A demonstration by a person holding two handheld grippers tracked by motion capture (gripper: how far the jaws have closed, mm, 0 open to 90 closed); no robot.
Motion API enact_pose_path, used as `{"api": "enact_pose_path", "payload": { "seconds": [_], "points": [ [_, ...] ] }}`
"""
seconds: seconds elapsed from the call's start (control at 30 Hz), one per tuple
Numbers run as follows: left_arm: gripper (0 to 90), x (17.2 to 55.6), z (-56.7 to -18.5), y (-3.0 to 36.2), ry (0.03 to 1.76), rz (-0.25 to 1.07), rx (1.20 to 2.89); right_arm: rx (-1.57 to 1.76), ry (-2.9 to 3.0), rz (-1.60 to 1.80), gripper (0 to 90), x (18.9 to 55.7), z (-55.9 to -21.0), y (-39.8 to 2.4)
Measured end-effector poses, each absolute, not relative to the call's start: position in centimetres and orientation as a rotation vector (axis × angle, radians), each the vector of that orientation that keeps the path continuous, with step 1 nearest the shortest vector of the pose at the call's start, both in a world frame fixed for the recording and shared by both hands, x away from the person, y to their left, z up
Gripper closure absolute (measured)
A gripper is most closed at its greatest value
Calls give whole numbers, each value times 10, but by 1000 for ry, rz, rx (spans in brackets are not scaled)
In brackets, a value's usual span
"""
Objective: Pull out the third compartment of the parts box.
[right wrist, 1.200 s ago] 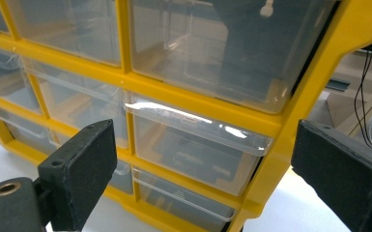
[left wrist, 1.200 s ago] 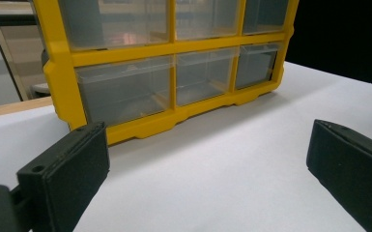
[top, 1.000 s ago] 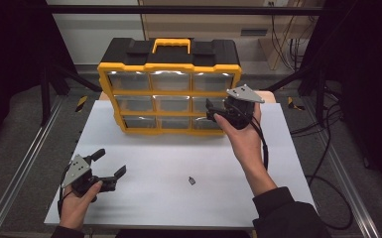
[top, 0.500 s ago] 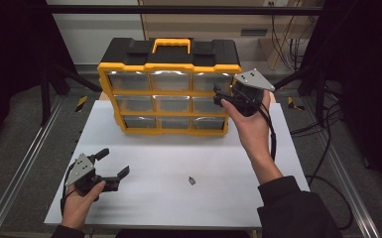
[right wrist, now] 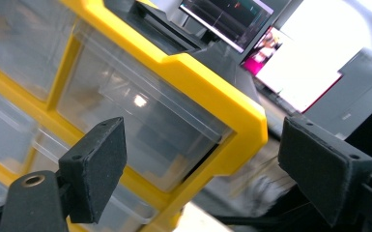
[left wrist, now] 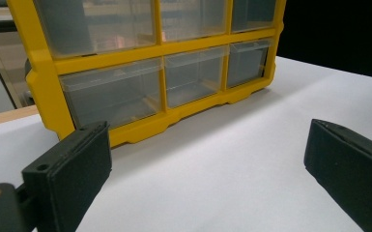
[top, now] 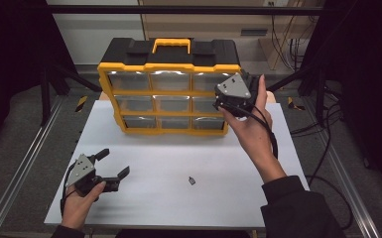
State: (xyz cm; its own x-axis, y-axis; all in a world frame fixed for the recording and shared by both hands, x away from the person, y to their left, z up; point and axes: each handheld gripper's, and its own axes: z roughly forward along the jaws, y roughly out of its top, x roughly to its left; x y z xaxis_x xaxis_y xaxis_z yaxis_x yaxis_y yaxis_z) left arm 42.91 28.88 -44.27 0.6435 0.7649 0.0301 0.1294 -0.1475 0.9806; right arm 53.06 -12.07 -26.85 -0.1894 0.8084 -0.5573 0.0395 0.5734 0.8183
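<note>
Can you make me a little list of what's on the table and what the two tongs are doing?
Box: yellow and black drawer box standing at the far side of the white table, nine clear drawers
Small thing: tiny dark part lying alone on the table
Left tongs: open, nothing between them, low over the table's near left
Right tongs: open, jaws just been closing a little, raised at the box's top right drawer, nothing gripped

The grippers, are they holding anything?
No. The left gripper rests open on the table, and the right gripper is open at the yellow drawer cabinet's top right corner, gripping nothing.
</note>
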Motion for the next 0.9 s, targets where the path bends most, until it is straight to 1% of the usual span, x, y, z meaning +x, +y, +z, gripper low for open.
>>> {"api": "enact_pose_path", "payload": {
  "seconds": [0.17, 0.5, 0.73, 0.87, 0.9],
  "points": [
    [28, 430, -444, 288, 743, 643, 1663, 627, 1607, 707, 209, 529, -272, -115],
    [31, 429, -444, 285, 728, 649, 1680, 488, 1556, 545, 343, 522, -277, -109],
    [31, 429, -445, 284, 731, 643, 1693, 418, 1552, 474, 363, 522, -286, -104],
    [30, 429, -446, 283, 728, 641, 1699, 386, 1558, 432, 414, 523, -292, -100],
    [31, 429, -446, 283, 725, 639, 1701, 374, 1555, 421, 415, 523, -293, -99]
  ]
}}
